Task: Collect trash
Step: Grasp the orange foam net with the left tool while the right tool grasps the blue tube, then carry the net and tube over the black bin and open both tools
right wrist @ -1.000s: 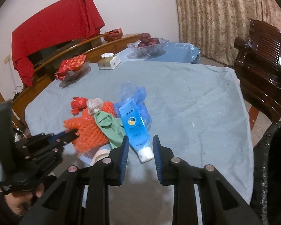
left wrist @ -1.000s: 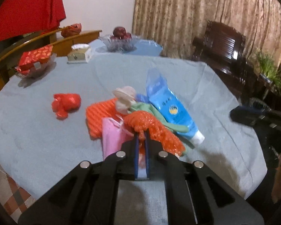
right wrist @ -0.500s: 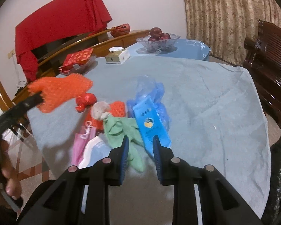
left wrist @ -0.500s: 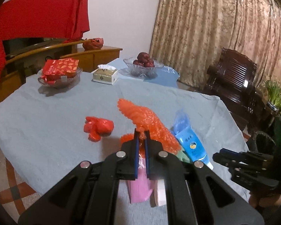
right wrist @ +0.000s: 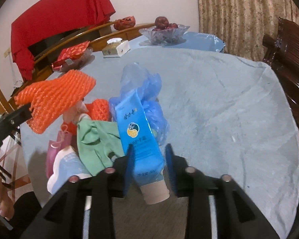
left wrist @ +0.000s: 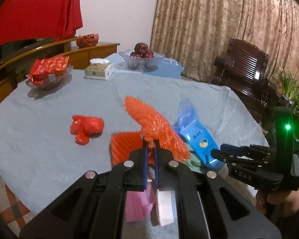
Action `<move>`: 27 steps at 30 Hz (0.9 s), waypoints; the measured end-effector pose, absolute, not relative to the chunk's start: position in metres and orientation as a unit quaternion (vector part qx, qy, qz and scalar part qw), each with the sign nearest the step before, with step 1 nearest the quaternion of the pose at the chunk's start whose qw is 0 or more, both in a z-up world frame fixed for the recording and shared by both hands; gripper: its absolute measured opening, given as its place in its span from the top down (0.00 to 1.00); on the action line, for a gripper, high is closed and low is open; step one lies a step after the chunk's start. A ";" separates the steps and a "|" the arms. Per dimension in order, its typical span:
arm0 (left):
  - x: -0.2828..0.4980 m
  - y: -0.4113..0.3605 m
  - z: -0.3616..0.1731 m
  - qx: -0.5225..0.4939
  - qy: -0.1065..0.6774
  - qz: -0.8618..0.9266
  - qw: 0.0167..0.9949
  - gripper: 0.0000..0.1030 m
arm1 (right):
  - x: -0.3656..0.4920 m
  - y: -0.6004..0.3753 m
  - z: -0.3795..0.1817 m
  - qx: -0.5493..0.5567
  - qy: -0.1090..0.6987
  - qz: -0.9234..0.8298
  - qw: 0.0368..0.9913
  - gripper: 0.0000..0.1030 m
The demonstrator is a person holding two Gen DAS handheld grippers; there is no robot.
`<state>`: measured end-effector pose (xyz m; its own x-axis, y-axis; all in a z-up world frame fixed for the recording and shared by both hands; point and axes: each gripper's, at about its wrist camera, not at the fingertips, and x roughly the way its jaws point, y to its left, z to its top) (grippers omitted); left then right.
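Observation:
My left gripper (left wrist: pixel 150 141) is shut on an orange foam net (left wrist: pixel 153 123), which hangs lifted above the trash pile on the cloth-covered table (left wrist: pixel 49 143); the right wrist view shows the net (right wrist: pixel 55 97) at the left. My right gripper (right wrist: pixel 149 149) is low over the pile, jaws opening, with a blue tube (right wrist: pixel 138 131) lying between them; the right pad stands apart from it. In the left wrist view the right gripper (left wrist: pixel 225 151) is beside the tube (left wrist: pixel 199 139). The pile also holds a second orange net (left wrist: pixel 125 145), a green glove (right wrist: pixel 95 137) and a blue plastic bag (right wrist: pixel 141 83).
A red crumpled wrapper (left wrist: pixel 87 127) lies apart to the left. A pink bag (right wrist: pixel 57 143) and a white-blue packet (right wrist: pixel 67 165) sit at the near edge. At the far side stand a tissue box (left wrist: pixel 98 71), a fruit bowl (left wrist: pixel 141 59) and a dish (left wrist: pixel 49 79). A dark chair (left wrist: pixel 245 73) stands to the right.
The left gripper has lifted the orange foam net up off the pile. The right gripper has come down over the blue tube and its jaws have widened around it.

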<state>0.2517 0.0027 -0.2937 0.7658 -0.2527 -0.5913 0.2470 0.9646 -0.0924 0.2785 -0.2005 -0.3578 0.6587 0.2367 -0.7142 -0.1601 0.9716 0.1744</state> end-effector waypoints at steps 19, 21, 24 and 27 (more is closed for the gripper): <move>0.220 -0.011 -0.254 -0.003 0.286 -0.144 0.947 0.95 | 0.240 -0.209 -0.300 0.057 0.370 0.131 0.918 0.97; 0.215 -0.016 -0.248 -0.001 0.282 -0.149 0.948 0.95 | 0.233 -0.213 -0.290 0.059 0.362 0.129 0.921 0.97; 0.205 -0.027 -0.241 0.000 0.276 -0.160 0.948 0.95 | 0.220 -0.225 -0.271 0.061 0.346 0.121 0.929 0.97; 0.195 -0.041 -0.234 0.005 0.269 -0.173 0.947 0.95 | 0.204 -0.240 -0.253 0.063 0.330 0.110 0.935 0.97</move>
